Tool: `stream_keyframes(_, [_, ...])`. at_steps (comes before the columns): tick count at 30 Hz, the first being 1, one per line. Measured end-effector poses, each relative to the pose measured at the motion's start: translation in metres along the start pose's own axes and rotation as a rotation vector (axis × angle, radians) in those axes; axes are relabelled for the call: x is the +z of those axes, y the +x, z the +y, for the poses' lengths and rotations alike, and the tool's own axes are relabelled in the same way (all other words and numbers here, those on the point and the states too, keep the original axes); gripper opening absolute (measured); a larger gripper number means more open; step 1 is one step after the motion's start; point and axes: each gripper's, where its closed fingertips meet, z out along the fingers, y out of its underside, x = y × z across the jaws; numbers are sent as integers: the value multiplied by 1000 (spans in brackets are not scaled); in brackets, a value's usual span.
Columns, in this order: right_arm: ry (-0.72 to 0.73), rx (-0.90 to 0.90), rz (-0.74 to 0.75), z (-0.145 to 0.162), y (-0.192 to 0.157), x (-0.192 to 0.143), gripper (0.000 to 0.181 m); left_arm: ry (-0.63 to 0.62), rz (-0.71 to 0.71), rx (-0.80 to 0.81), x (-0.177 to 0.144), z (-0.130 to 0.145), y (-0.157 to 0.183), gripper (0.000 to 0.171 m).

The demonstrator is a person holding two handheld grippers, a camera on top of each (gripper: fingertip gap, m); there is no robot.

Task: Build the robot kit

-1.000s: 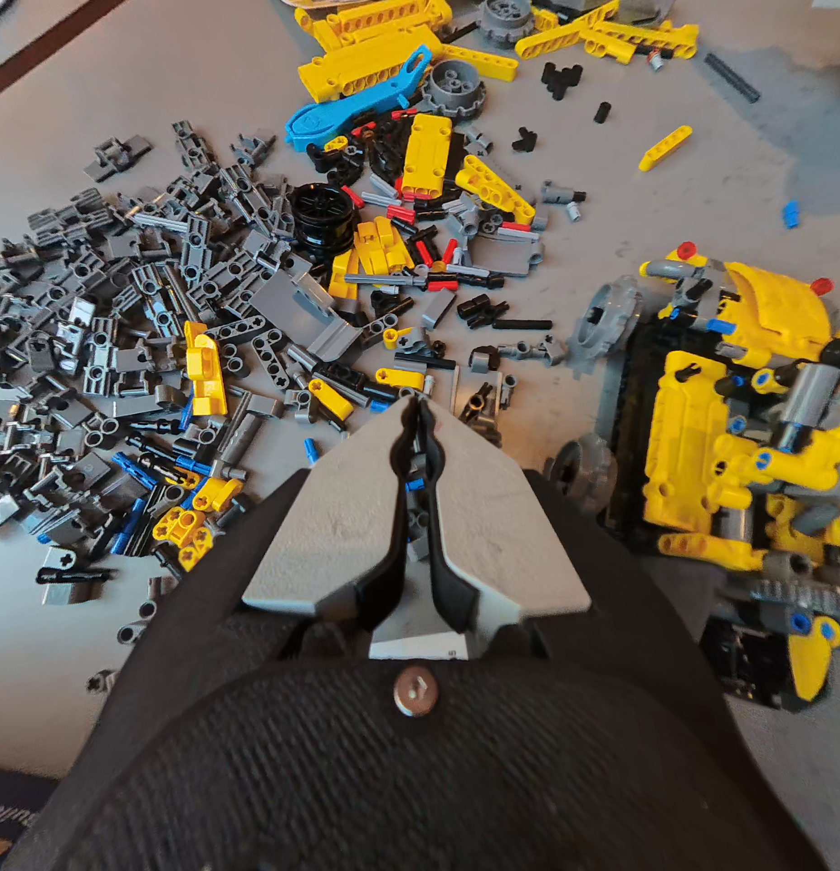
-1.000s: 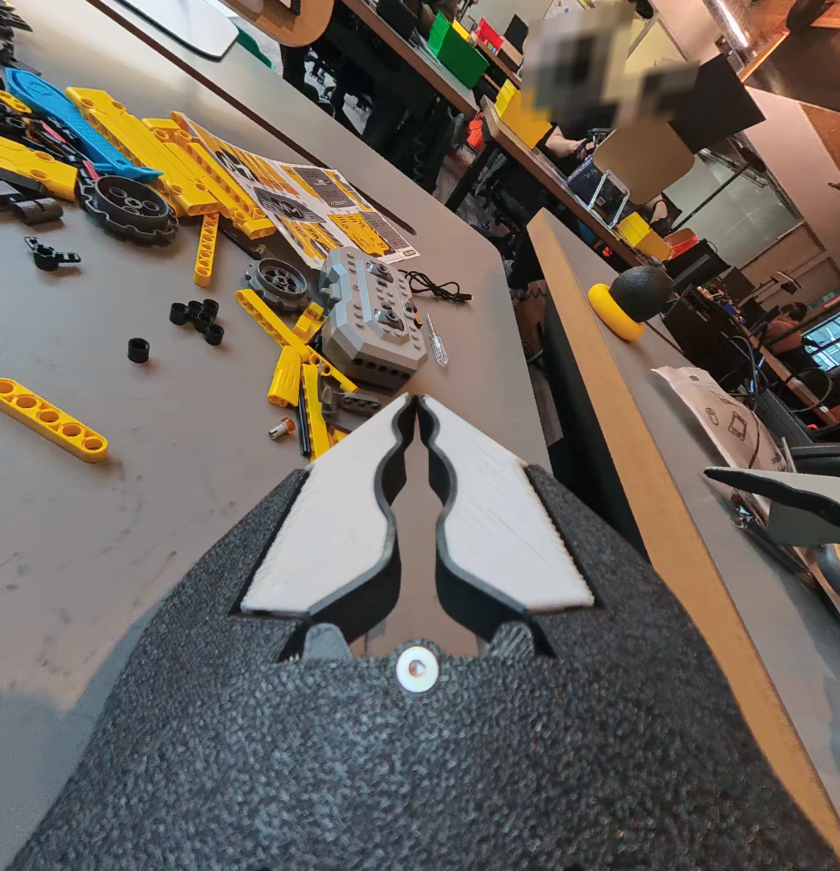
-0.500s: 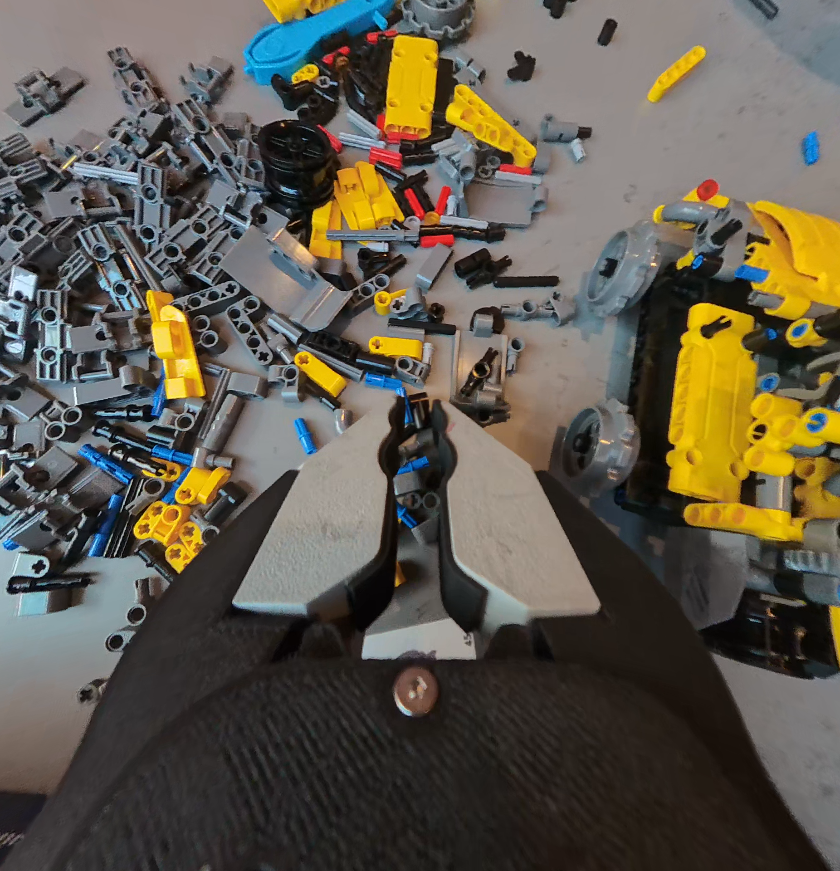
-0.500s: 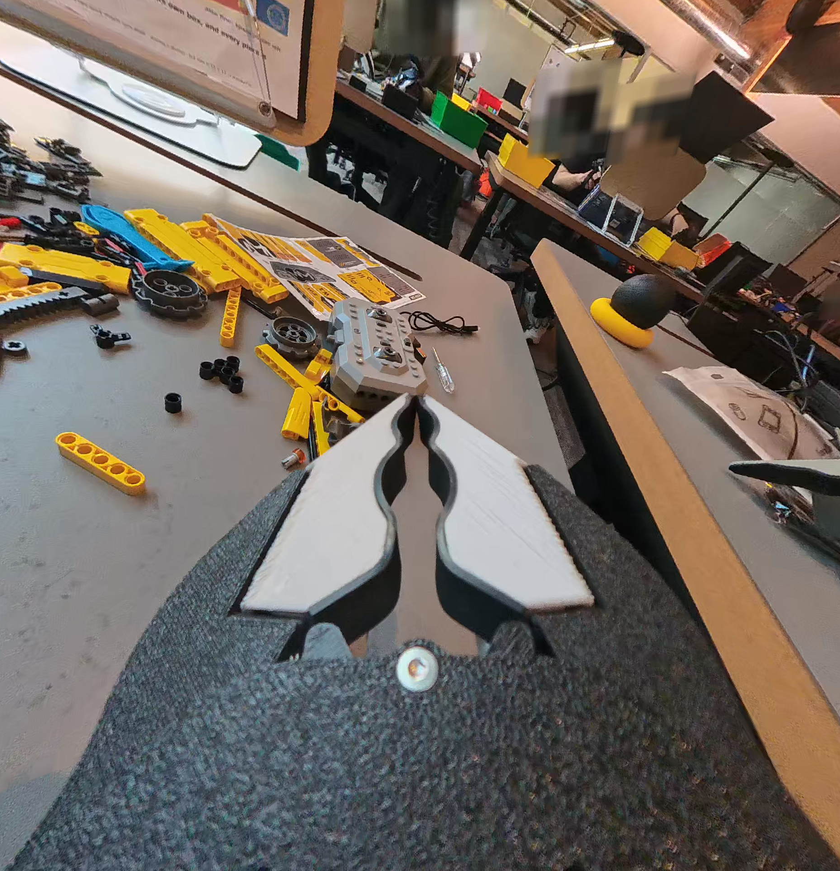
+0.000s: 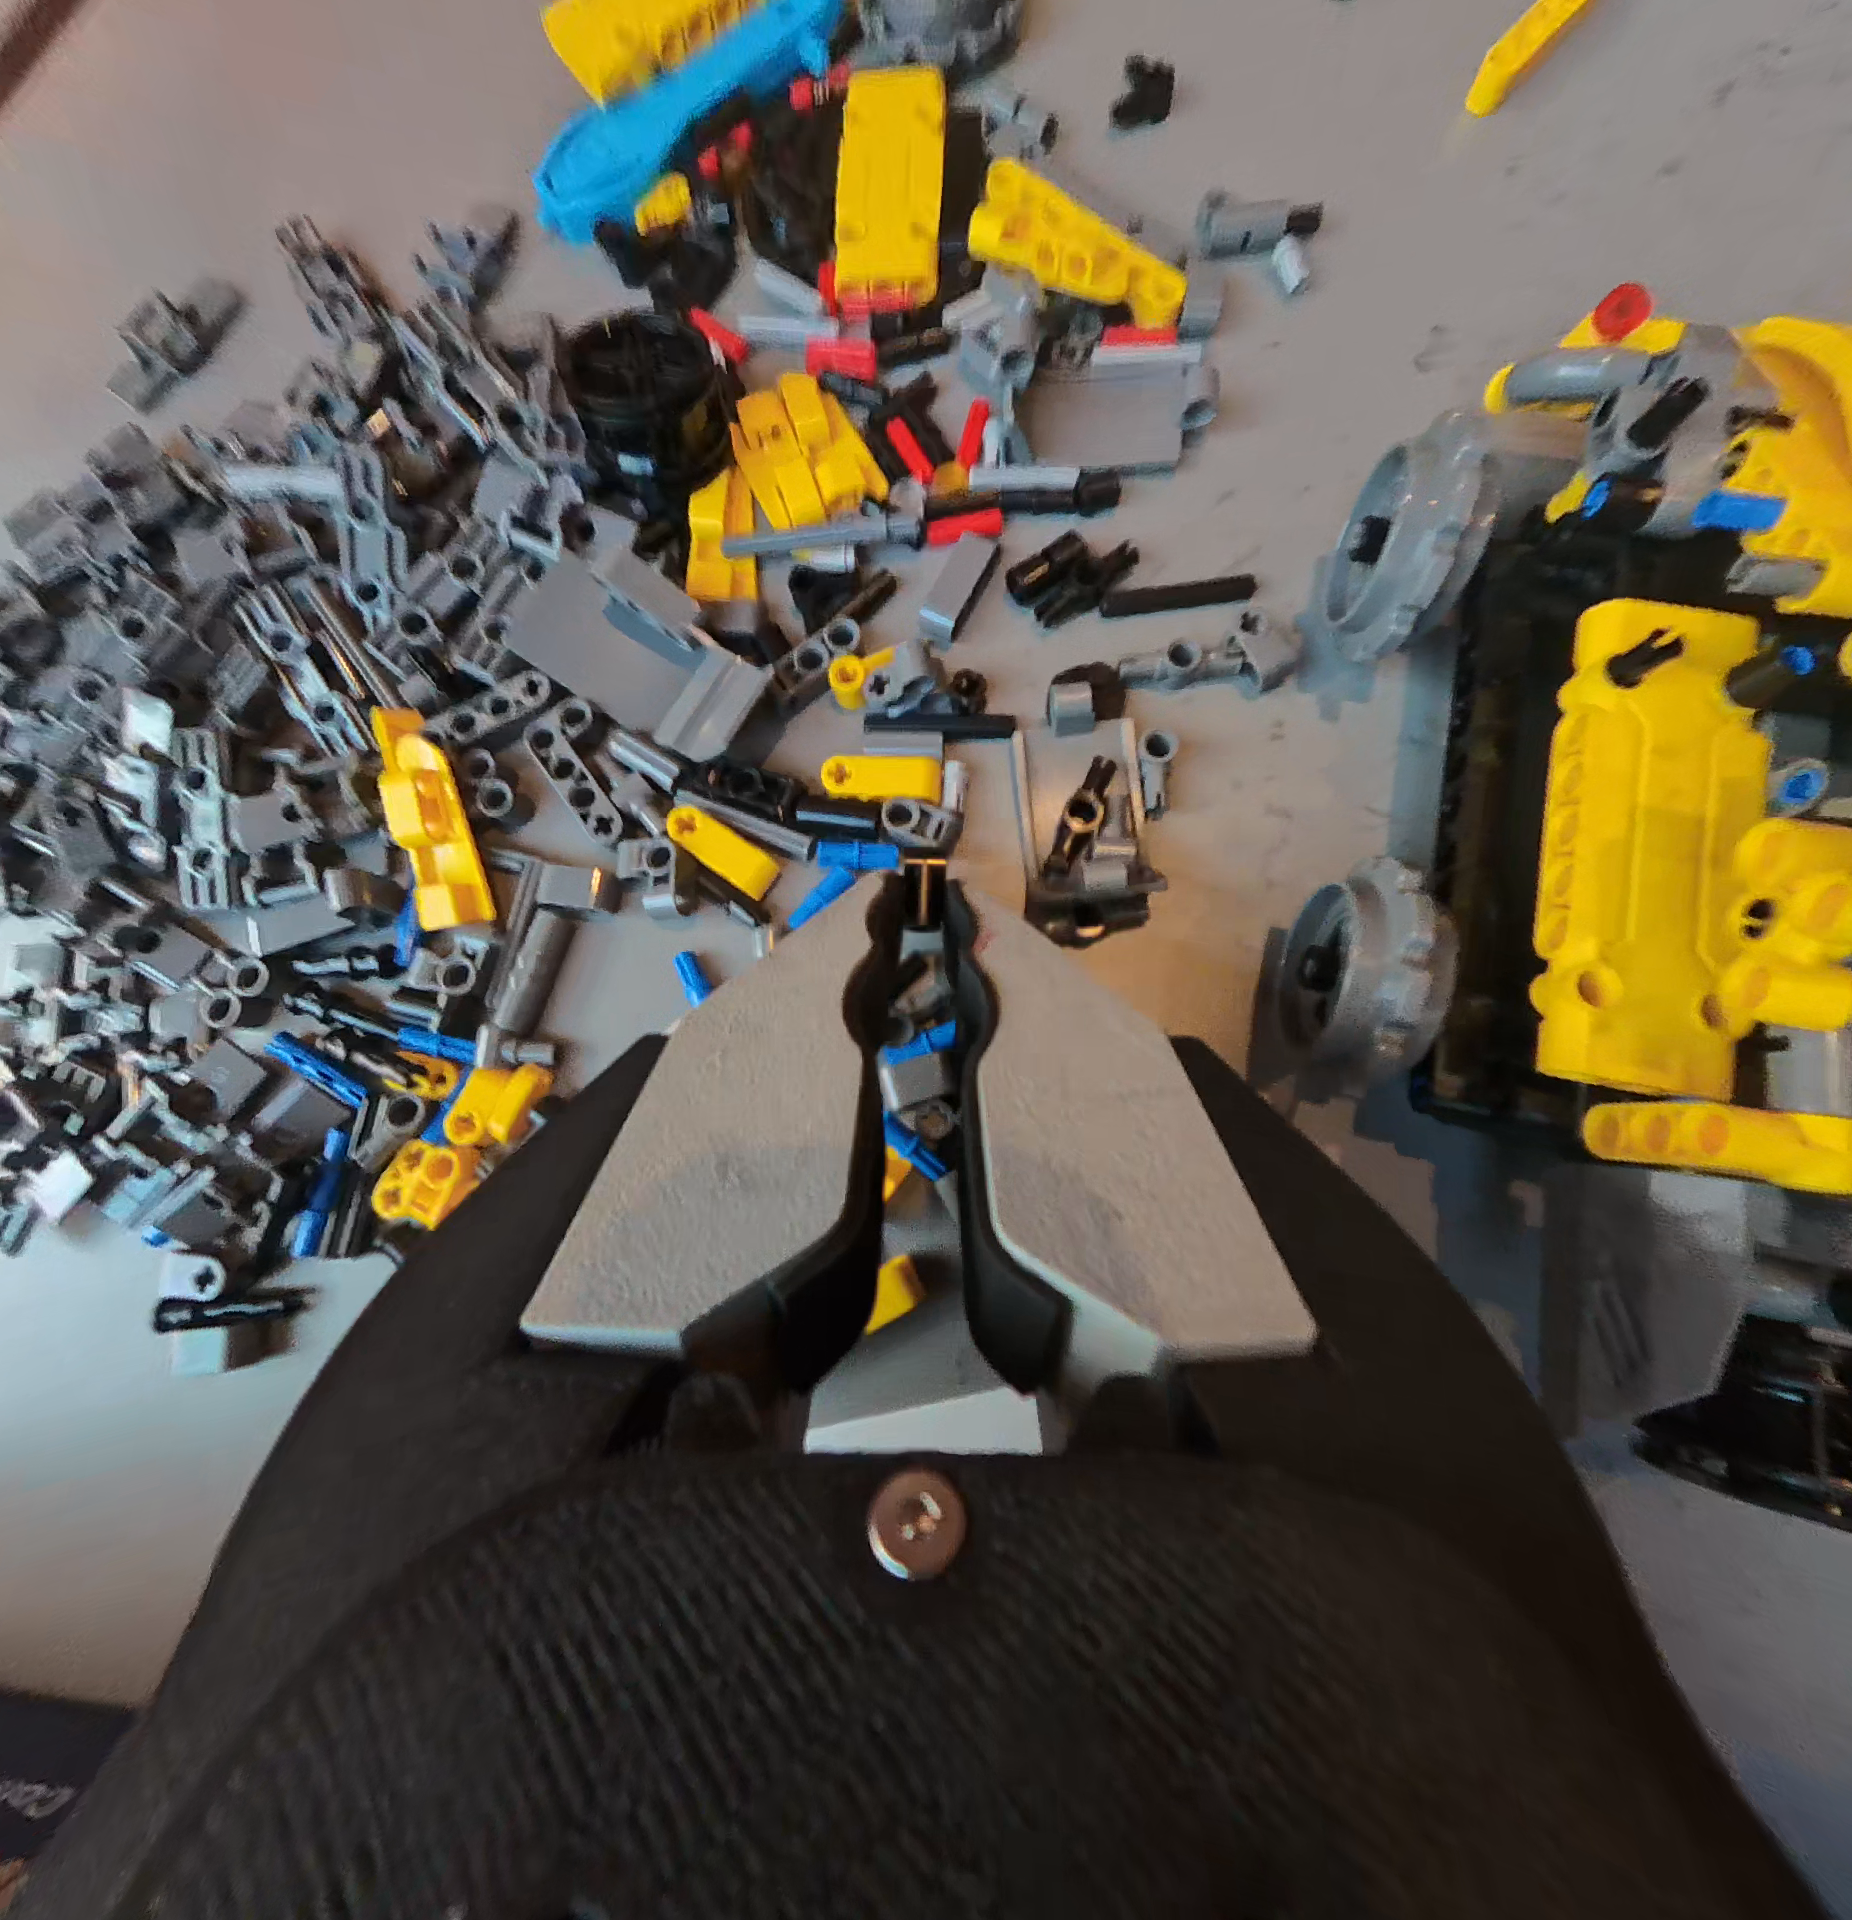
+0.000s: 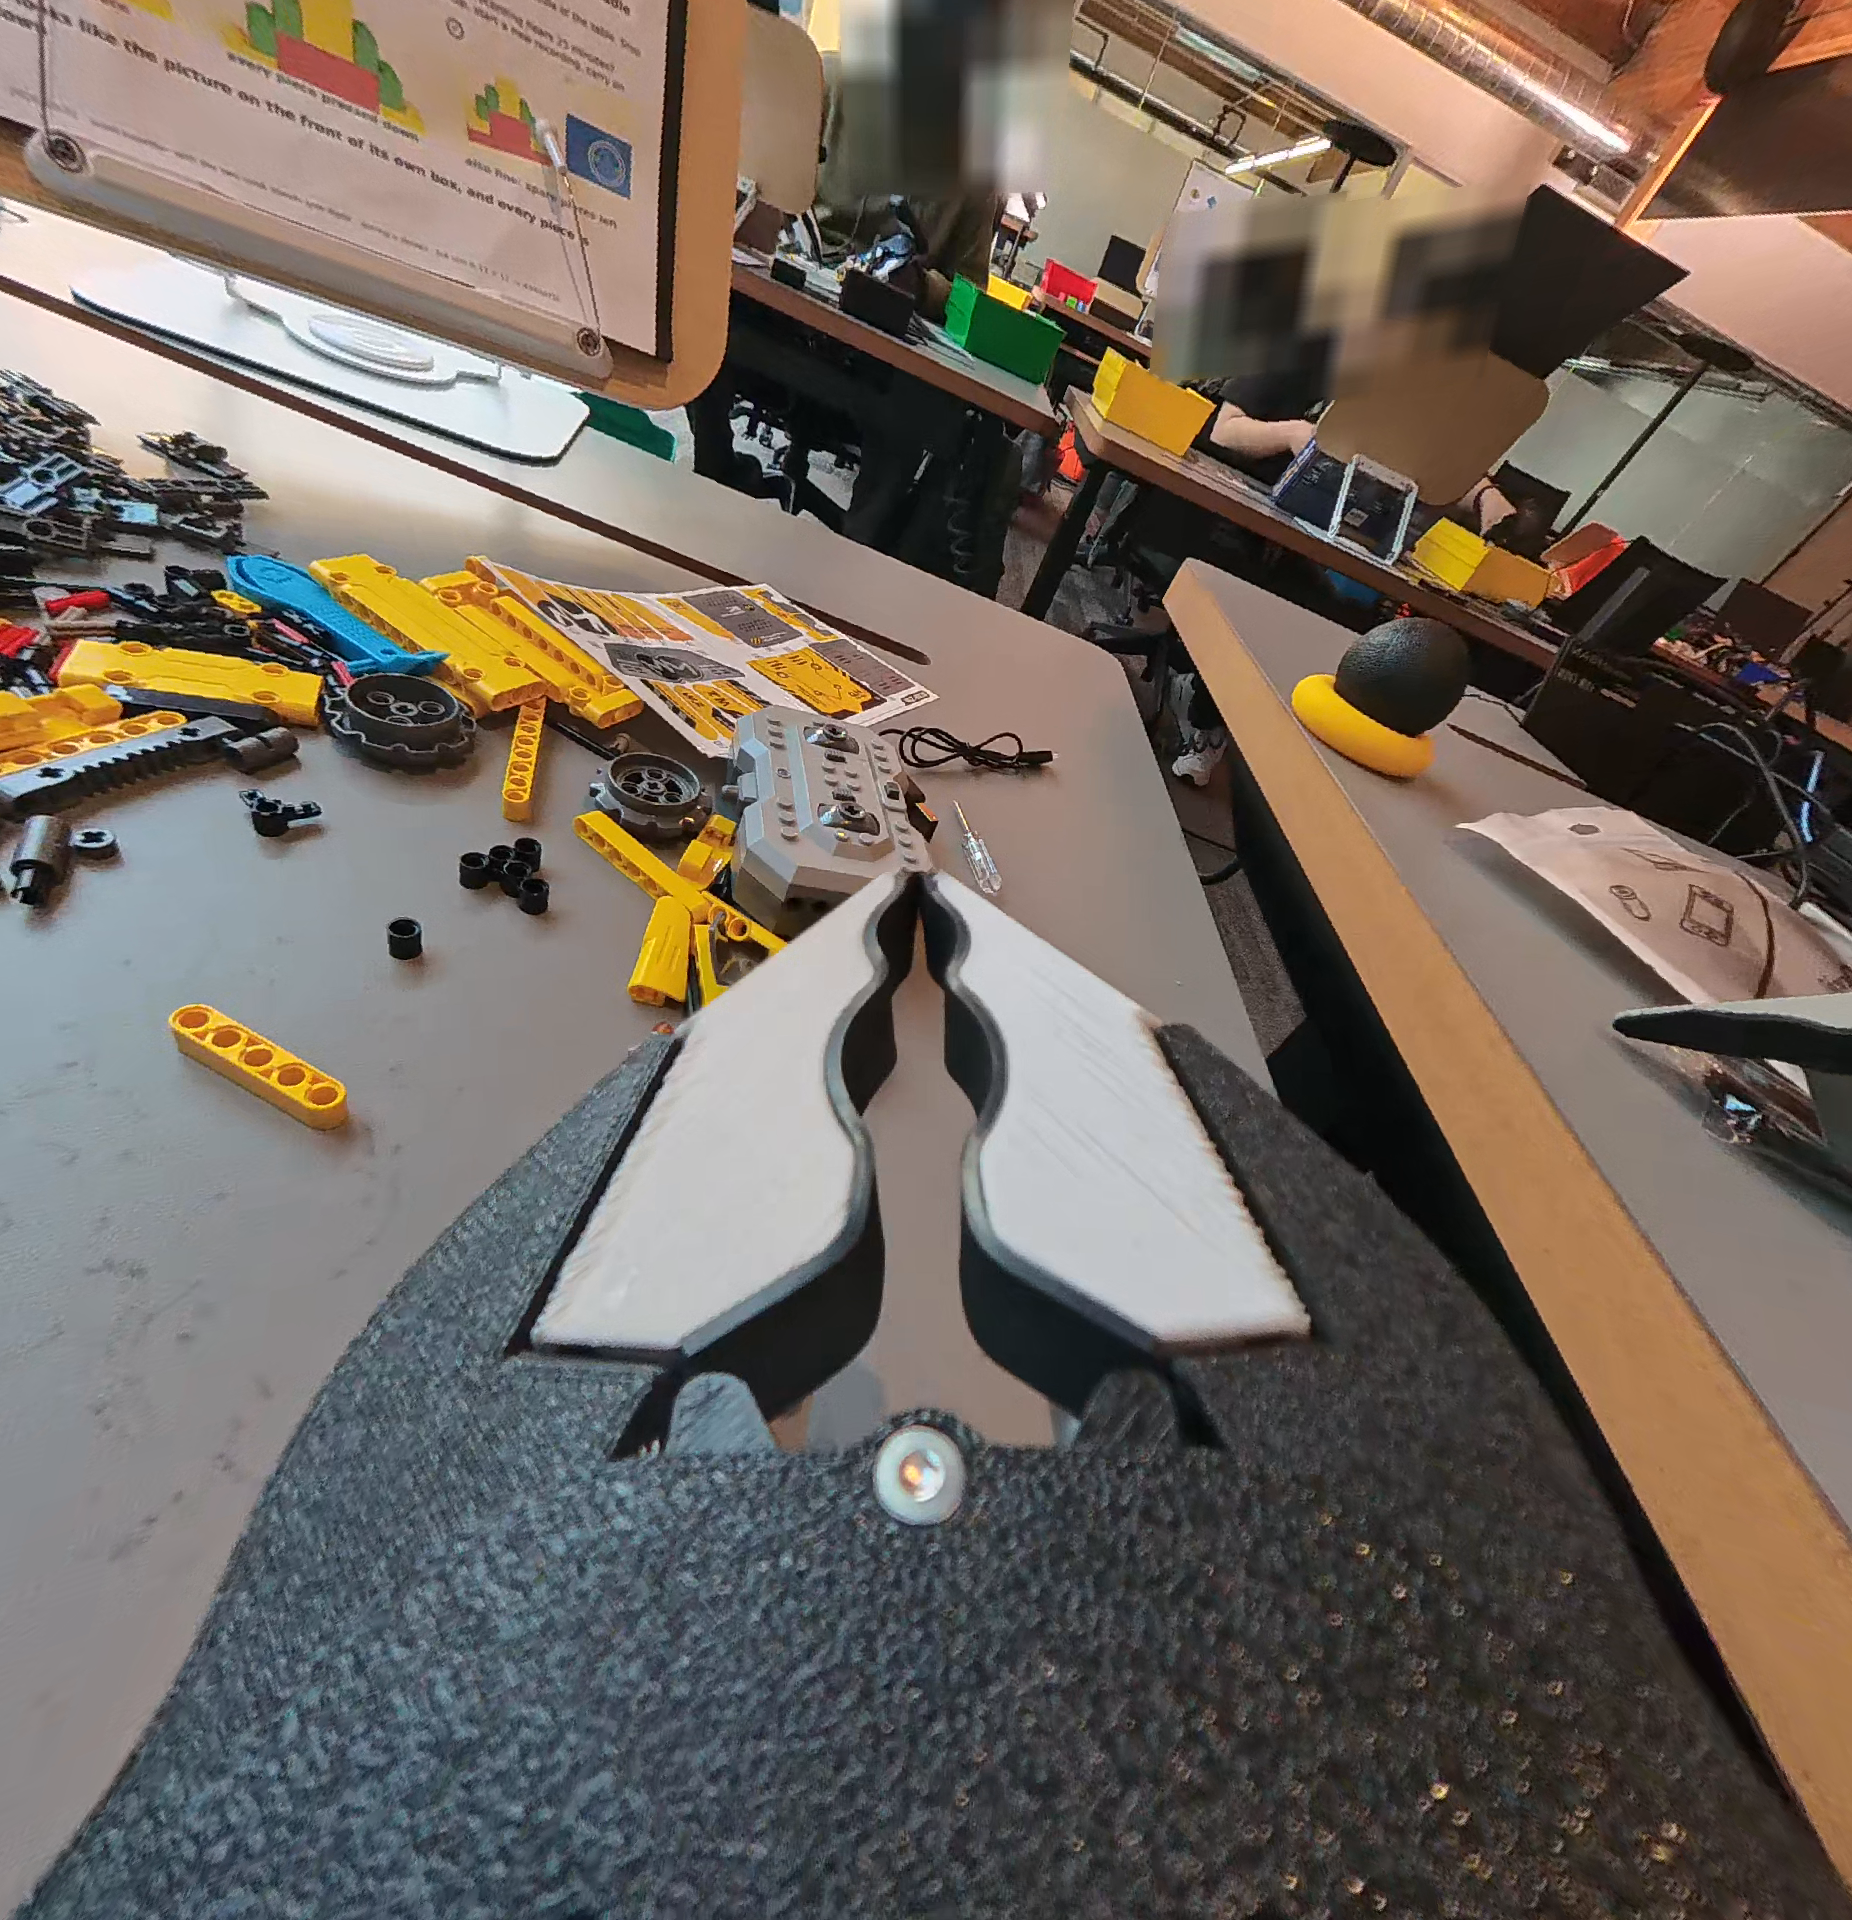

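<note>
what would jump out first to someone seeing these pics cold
Likely the wide heap of small grey plastic building pieces across the table's left. Next, the half-built yellow and black toy vehicle at the right. Between them, the left hand-held gripper pinches a small black peg at its tips.

Left gripper [image 5: 923, 883] reopened, then nipped a black pin [image 5: 923, 891] (small).

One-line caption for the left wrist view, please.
Left tongs pinch a small black piece over scattered building-toy parts, beside a part-built yellow model.
</note>
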Motion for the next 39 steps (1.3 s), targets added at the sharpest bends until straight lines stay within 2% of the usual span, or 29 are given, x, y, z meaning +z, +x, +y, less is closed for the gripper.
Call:
stream_keyframes(2, [18, 8, -18, -5, -2, -3, 0, 111, -7, 34, -10, -20, 2, 4])
stream_keyframes(3, [52, 34, -14, -14, -2, -6, 4, 188, -10, 67, -17, -32, 5, 5])
stream_keyframes(4, [96, 103, -62, -27, -11, -12, 15, 269, -12, 104, -26, -45, 9, 4])
stream_keyframes(5, [134, 185, -175, -44, -31, -18, 21, 347, -9, 137, -36, -56, 15, 5])
stream_keyframes(7, [176, 273, -441, -79, -87, -34, 14, 479, 24, 191, -54, -75, 29, 4])
stream_keyframes(11, [74, 232, -850, -126, -192, -65, 19, 659, 132, 316, -81, -92, 66, 5])
stream_keyframes(14, [-26, 254, -1041, -142, -242, -79, 18, 747, 170, 384, -94, -100, 86, 4])
stream_keyframes(16, [-80, 294, -1092, -146, -258, -80, 23, 784, 140, 435, -100, -103, 91, 4])
stream_keyframes(23, [-135, 455, -1154, -154, -266, -79, 13, 786, 15, 536, -104, -106, 93, 4])
stream_keyframes(28, [-178, 449, -1115, -143, -268, -71, 7, 695, -52, 571, -89, -101, 90, 4])
stream_keyframes(35, [-210, 473, -1130, -136, -263, -72, 6, 671, -9, 532, -82, -100, 97, 6])
stream_keyframes(39, [-223, 459, -1046, -124, -237, -69, 6, 624, 9, 499, -72, -96, 95, 15])
